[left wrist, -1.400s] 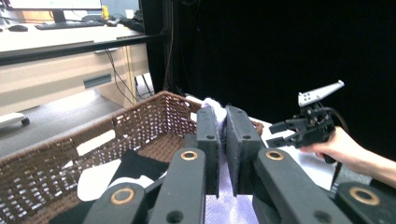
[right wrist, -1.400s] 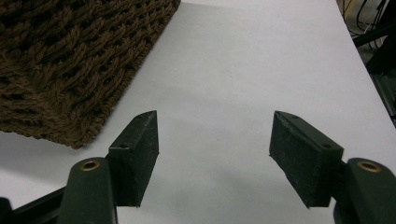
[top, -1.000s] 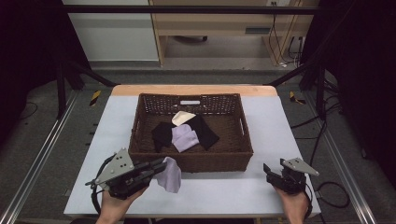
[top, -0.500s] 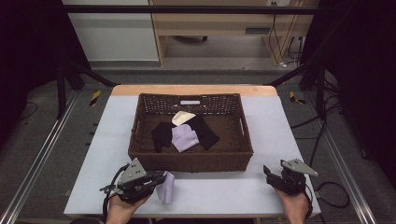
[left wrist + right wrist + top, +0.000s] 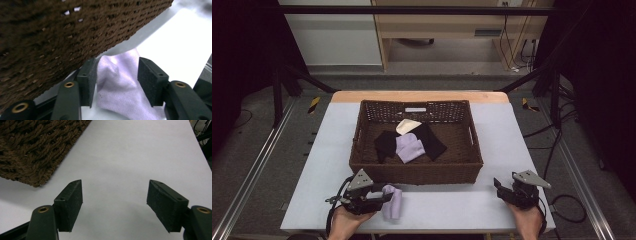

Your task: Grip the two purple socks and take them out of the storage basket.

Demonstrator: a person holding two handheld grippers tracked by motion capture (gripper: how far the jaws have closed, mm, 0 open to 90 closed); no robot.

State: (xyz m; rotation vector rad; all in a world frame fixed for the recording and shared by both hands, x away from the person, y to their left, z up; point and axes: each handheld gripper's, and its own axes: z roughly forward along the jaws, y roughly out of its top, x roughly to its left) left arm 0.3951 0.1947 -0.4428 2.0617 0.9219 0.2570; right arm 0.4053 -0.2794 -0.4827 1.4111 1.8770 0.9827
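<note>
A lilac cloth [image 5: 392, 202] lies crumpled on the white table [image 5: 452, 205], just in front of the brown wicker basket [image 5: 417, 175]. My left gripper [image 5: 384, 196] is low at the table's front left and points right at the cloth. Its jaws have just been opening. In the left gripper view the cloth [image 5: 117, 92] sits loosely between the parted pads [image 5: 87, 82] of the left gripper [image 5: 116, 72], with a gap on the right side. My right gripper [image 5: 499, 187] rests at the front right, open. The right gripper [image 5: 115, 192] has nothing but bare table between its pads.
Inside the basket lie black cloths [image 5: 387, 142], another lilac cloth [image 5: 409, 146] and a cream one [image 5: 408, 126]. The basket's front wall [image 5: 62, 32] stands close ahead of the left gripper, and its corner [image 5: 32, 150] is near the right one. Metal frame rails [image 5: 257, 165] flank the table.
The left gripper came down to the table with the lilac cloth and let go of it; the cloth now lies on the surface. The right gripper stayed where it was.
</note>
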